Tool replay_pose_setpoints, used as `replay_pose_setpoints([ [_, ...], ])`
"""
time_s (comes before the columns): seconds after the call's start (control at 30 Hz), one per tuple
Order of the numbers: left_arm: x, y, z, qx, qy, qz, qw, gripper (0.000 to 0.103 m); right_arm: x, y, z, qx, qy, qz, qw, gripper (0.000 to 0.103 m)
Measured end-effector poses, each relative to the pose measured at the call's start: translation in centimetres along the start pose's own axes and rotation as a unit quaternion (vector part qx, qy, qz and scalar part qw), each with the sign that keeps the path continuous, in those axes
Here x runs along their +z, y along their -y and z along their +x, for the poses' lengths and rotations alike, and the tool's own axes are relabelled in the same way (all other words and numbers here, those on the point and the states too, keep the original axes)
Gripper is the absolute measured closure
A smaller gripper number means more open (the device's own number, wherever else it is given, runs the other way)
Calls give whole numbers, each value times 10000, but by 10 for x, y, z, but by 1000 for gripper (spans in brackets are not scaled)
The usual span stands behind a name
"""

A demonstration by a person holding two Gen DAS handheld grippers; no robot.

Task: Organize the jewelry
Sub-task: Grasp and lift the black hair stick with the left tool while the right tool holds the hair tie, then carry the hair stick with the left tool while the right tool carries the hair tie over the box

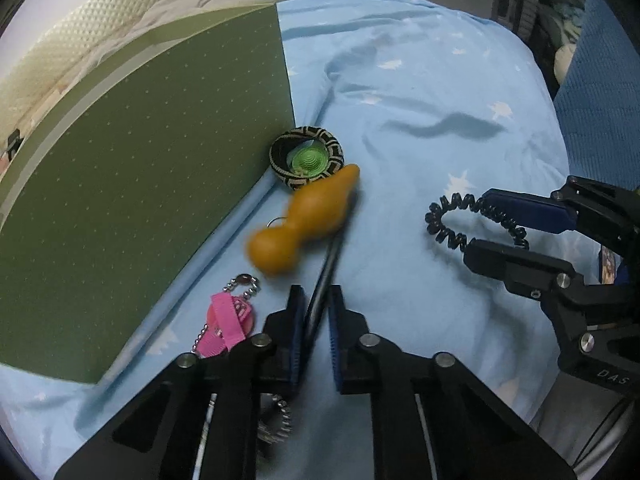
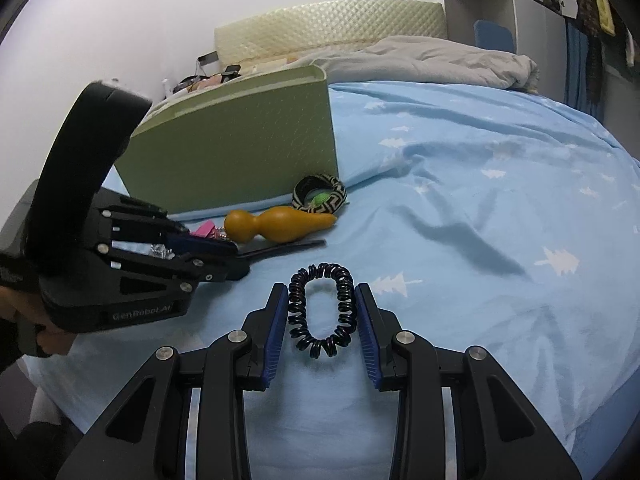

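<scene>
The left gripper [image 1: 316, 304] clamps a thin black stick [image 1: 325, 276] pointing straight ahead along its fingers. The right gripper [image 2: 322, 308] squeezes a black coiled band [image 2: 322, 310], its long axis likewise forward

bed sheet [image 2: 460, 168]: light blue, tree print | blanket [image 2: 432, 60]: grey, rumpled | headboard [image 2: 332, 20]: quilted cream

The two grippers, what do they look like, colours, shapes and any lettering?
Both the left gripper and right gripper are black linkage frames with silver pivot screws and ribbed blue pads on the fingers. The left's body bears grey "GenRobot.AI" lettering.
</scene>
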State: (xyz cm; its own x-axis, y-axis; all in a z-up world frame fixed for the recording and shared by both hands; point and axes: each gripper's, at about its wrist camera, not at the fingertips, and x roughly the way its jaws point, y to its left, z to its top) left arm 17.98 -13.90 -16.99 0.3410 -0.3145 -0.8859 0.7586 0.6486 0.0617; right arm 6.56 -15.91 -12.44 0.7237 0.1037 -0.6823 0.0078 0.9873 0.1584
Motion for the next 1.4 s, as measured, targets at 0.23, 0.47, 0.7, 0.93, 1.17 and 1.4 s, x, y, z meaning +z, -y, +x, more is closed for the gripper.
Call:
replay_pose_setpoints([
  [0.23, -11, 2, -20, -41, 272, -531, 9982, 99, 8, -2, -16, -62, 118, -17, 9999, 72],
  [0.47, -27, -7, -57, -51, 615, -1139, 9916, 99, 16, -7, -27, -107, 167, -15, 9998, 72],
  [0.7, -41, -17, -89, -27, 974, -1781, 9792, 99, 21, -24, -48, -123, 342, -174, 9992, 72],
  [0.93, -52, -20, -120, 131, 1316, -2200, 9665, 99, 29, -36, -67, -154, 550, -312, 9979, 72],
  [1.17, -63, -10, -147, 369, 1523, -2370, 9588, 99, 26, -49, -78, -120, 594, -351, 9975, 72],
  [1.4, -66, -2, -173, 504, 1792, -2374, 9534, 99, 28, -59, -93, -83, 769, -348, 9964, 72],
])
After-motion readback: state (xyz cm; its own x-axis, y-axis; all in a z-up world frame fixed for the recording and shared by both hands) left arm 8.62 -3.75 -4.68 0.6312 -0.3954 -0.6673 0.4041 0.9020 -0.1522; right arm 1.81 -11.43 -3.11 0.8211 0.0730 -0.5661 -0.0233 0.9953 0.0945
